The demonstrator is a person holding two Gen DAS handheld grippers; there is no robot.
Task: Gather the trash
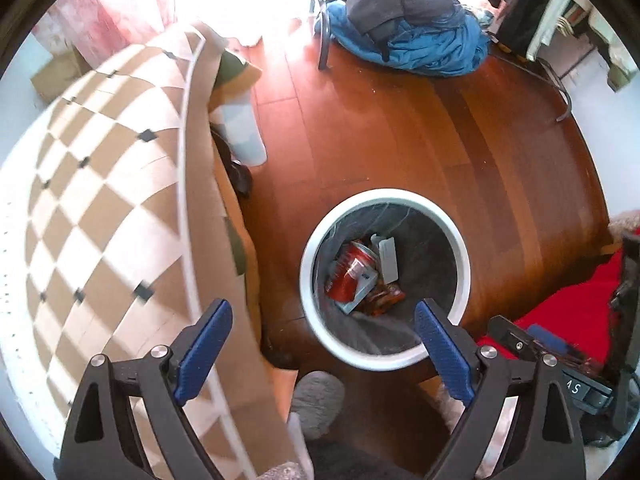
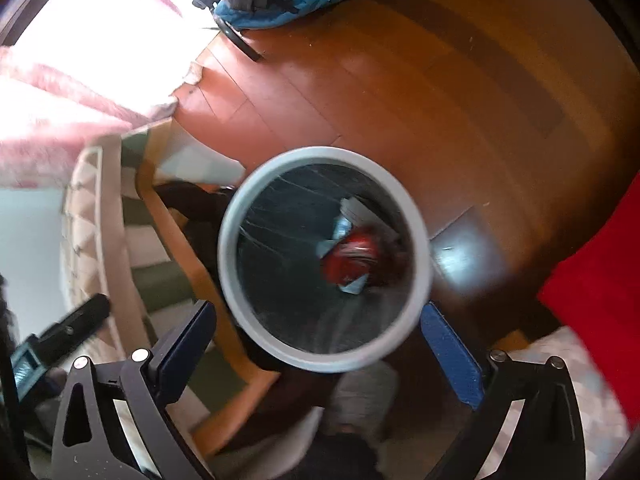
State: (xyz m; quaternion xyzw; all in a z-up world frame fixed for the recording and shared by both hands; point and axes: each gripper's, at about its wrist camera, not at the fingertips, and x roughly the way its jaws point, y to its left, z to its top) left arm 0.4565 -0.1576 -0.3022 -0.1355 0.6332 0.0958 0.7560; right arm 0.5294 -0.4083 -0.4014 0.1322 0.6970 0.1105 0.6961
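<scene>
A round white-rimmed trash bin (image 1: 460, 248) with a dark liner stands on the wooden floor. Inside lie a crushed red can (image 1: 354, 266), a white piece (image 1: 388, 258) and other wrappers. My left gripper (image 1: 322, 322) hangs above the bin's near edge, pointing straight down, open and empty. In the right wrist view the same bin (image 2: 236, 224) sits just ahead, with the red trash (image 2: 350, 262) blurred at its bottom. My right gripper (image 2: 320, 328) is above the bin's near rim, open wide, nothing between its blue pads (image 2: 448, 348).
A table with a brown-and-white checked cloth (image 1: 112, 200) stands left of the bin. Blue and dark clothes (image 1: 420, 36) are piled on the floor at the back. Red fabric (image 1: 572, 312) lies to the right, and the other gripper's body (image 1: 560, 364) shows beside it.
</scene>
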